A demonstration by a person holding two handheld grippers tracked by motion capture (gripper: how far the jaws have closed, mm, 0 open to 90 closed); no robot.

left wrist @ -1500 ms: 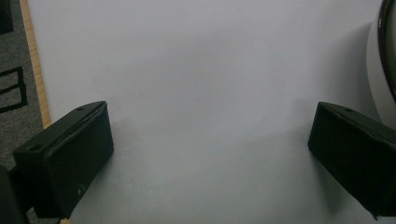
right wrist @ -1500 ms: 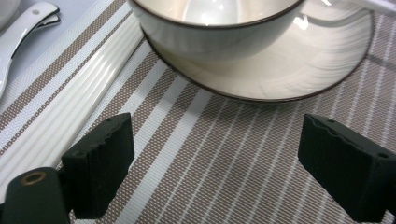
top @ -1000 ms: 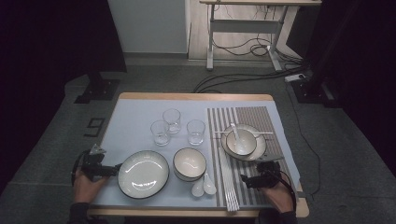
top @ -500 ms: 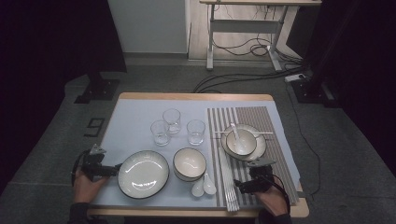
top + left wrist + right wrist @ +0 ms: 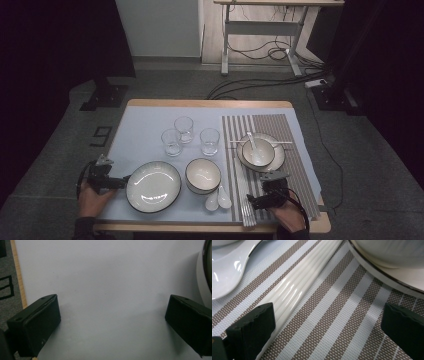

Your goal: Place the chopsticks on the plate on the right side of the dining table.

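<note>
My left gripper (image 5: 119, 181) rests at the table's front left, jaws pointing at the rim of a large white plate (image 5: 153, 186). In the left gripper view it (image 5: 112, 315) is open over bare pale mat, with the plate's dark rim (image 5: 208, 267) at the right edge. My right gripper (image 5: 253, 201) hovers low over the striped placemat (image 5: 295, 165) at the front right. It (image 5: 328, 322) stands open, and white chopsticks (image 5: 304, 285) run past its left jaw. These chopsticks (image 5: 245, 207) lie along the placemat's left side.
An empty bowl (image 5: 203, 175) and two white spoons (image 5: 218, 199) sit between the grippers. Three glasses (image 5: 184, 129) stand mid-table. A plate with a bowl and spoon (image 5: 260, 151) is on the placemat just beyond the right gripper. The wooden table edge (image 5: 18, 277) is close on the left.
The right gripper has moved left and toward the front edge, down onto the placemat by the chopsticks. The left gripper has stayed put.
</note>
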